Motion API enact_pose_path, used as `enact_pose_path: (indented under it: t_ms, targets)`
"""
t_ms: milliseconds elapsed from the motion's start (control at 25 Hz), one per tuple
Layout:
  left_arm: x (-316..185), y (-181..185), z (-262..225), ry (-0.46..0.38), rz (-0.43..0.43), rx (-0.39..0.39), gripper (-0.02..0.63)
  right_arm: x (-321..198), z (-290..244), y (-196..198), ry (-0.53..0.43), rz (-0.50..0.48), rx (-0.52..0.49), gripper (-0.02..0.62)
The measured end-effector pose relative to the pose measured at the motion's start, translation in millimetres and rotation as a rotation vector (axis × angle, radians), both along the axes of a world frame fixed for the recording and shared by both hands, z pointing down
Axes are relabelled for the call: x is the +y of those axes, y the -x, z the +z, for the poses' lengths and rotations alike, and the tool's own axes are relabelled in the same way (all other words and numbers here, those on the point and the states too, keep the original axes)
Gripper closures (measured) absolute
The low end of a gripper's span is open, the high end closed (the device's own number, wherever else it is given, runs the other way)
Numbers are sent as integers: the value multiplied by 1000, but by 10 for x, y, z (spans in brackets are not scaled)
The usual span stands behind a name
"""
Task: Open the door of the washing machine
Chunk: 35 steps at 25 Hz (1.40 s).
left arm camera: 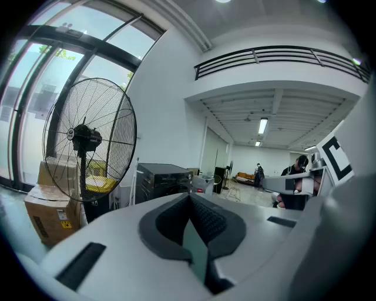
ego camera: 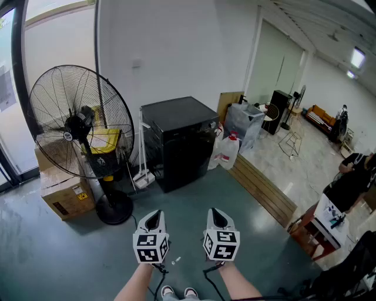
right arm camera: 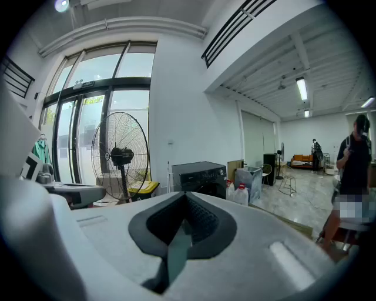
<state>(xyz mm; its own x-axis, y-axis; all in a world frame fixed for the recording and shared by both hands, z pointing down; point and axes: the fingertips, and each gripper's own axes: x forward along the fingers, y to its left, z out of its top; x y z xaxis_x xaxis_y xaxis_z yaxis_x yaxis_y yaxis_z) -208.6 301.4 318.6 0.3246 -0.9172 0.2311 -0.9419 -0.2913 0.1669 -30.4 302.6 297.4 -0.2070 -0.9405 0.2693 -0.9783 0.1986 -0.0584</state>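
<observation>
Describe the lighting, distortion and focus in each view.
Head view: even daylight, washing machine sharp, straight lines bowed by the wide lens. Left gripper view: strong fisheye with dark corners, windows bright, the close left tongs slightly soft. Right gripper view: same fisheye vignette, glare at the ceiling lamp, a mosaic patch laid over a person.

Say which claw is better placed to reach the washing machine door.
Probably right: both claws are far off, but the right claw points straight at the black box-shaped washing machine; the left claw aims beside it.

Bare workshop hall (concrete floor), pedestal fan [ego camera: 79,123], boxes [ego camera: 63,197]
</observation>
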Motion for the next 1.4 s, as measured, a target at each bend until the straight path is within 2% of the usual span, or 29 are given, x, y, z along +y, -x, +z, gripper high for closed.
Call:
enact_pose_path:
  t_ms: [160, 360, 560, 800, 1120, 1400]
  targets:
    - [47, 68, 31, 6, 3, 2, 611, 56, 13, 86, 2, -4, 3, 597]
    - [84, 135, 58, 4, 21, -8, 611, 95, 36, 228, 2, -27, -90, 597]
    - [58, 246, 72, 9, 34, -2, 611, 119, 42, 312, 8, -11, -57, 597]
    - [54, 348, 274, 57, 34, -6, 611, 106, 201, 247, 51, 24, -66, 597]
    - [-307, 408, 324, 66, 36, -20, 611, -277, 310, 236, 77, 50, -65, 597]
    - [-999, 316, 321, 56, 14, -12, 611, -950, 407, 103, 102, 59, -46, 597]
